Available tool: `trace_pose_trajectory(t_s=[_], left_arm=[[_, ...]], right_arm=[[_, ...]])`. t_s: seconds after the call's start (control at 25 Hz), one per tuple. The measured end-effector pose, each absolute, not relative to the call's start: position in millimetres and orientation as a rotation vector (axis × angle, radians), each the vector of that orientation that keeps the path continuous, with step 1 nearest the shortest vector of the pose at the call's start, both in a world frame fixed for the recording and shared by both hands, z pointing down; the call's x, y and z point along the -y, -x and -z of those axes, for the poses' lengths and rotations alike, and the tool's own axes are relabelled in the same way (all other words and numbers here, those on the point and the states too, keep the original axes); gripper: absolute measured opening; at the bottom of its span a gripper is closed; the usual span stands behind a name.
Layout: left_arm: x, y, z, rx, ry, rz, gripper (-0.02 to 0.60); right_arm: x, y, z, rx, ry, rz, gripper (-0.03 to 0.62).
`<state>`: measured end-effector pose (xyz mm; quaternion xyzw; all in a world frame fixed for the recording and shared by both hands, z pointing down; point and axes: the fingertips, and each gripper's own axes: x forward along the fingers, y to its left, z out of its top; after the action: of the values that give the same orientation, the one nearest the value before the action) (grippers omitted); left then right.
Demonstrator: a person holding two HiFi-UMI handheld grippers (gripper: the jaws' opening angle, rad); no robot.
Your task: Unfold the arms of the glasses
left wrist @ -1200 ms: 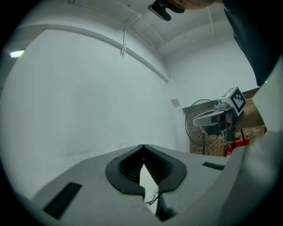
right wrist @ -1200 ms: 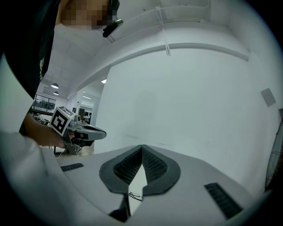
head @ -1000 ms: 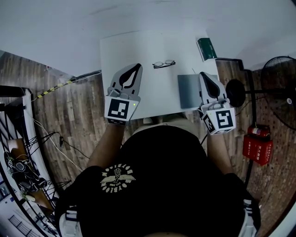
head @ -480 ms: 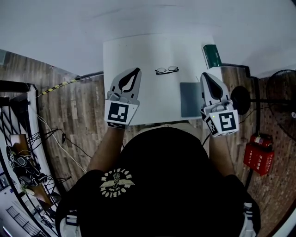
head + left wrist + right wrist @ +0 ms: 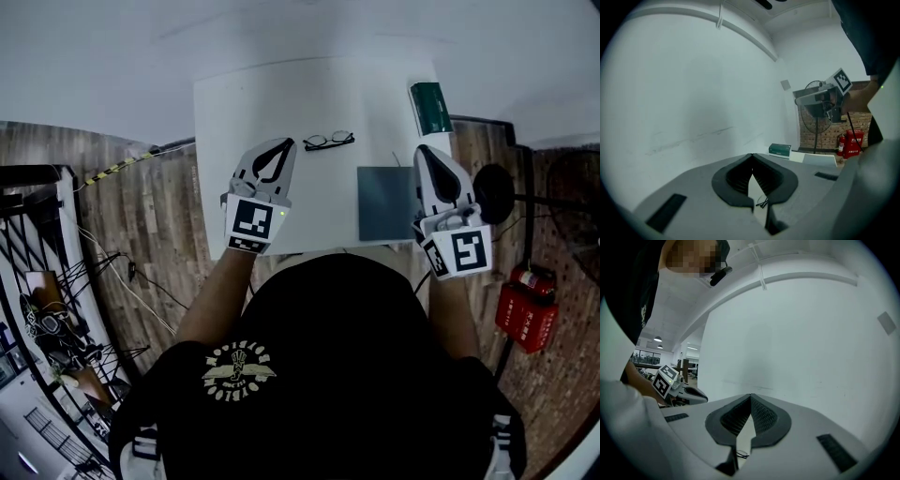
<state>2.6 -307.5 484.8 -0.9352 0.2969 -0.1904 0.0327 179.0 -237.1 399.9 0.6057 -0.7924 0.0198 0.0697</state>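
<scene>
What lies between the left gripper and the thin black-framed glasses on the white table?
Nothing. Only a bare stretch of white table separates the left gripper from the thin black-framed glasses, as the head view shows.

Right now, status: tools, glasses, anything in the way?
Left tool shut, empty, beside glasses, apart. Right tool shut, empty, by grey pad. Glasses on white table, untouched. Nothing between left tool and glasses.

No lettering can be read in any view.
</scene>
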Motion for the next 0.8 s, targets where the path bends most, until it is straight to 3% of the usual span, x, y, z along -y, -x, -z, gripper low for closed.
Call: trace_pose_trajectory(t_s=[0.8], left_arm=[[325, -89, -641, -0.613, 2.813, 1.175, 0.008]], right_arm=[[270, -239, -456, 2.404, -1.783, -0.228, 0.000]])
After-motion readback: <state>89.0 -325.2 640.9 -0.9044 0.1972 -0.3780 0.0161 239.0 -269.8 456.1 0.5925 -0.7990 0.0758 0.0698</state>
